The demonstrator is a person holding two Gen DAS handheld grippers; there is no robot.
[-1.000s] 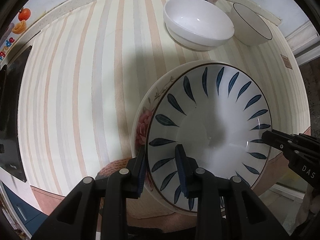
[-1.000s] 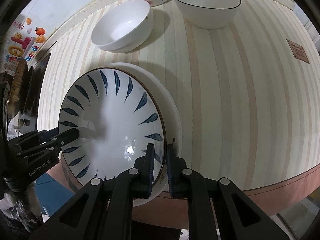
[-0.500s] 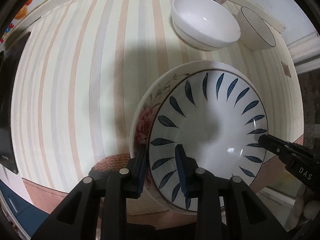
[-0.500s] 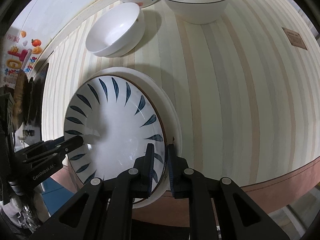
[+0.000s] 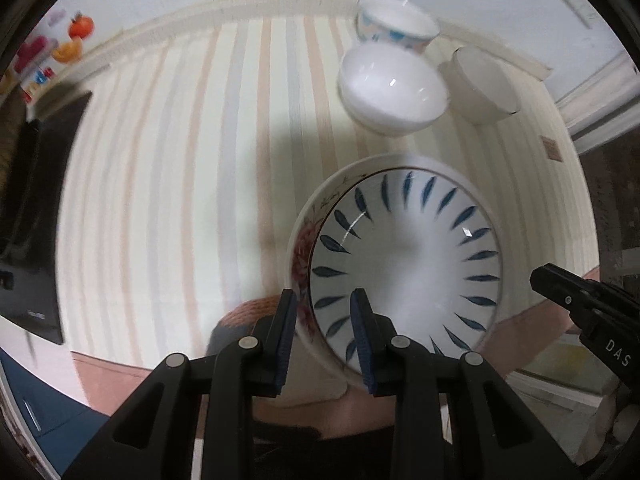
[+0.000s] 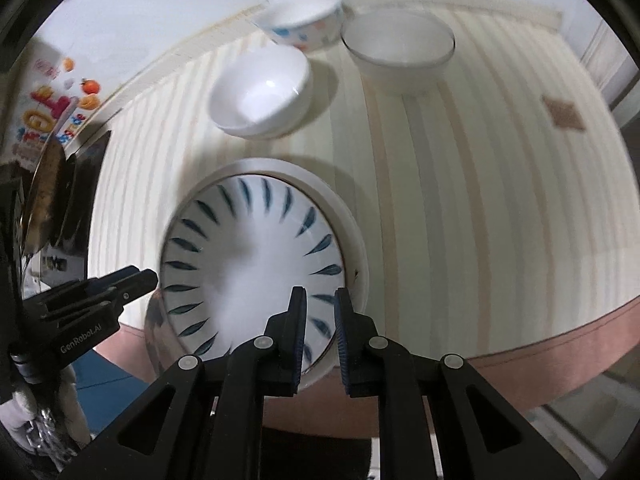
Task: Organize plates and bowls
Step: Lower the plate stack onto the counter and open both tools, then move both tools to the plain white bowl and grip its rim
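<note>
Striped tablecloth (image 5: pixel 168 184) below, blue-leaf plate (image 5: pixel 404 264) face-up on floral plate (image 5: pixel 304 248), my left gripper (image 5: pixel 324 332) straddling their near rims, fingers apart, my right gripper (image 6: pixel 320 332) likewise opposite, grip uncertain.

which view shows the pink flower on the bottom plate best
The left wrist view: the white flower-painted plate shows its pink bloom beside the blue-leaf plate. The right wrist view shows only its plain white rim.

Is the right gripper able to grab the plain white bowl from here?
Probably yes. The right gripper is open, and bare striped table lies between it and the white bowl; it only has to clear the blue-leaf plate first.
</note>
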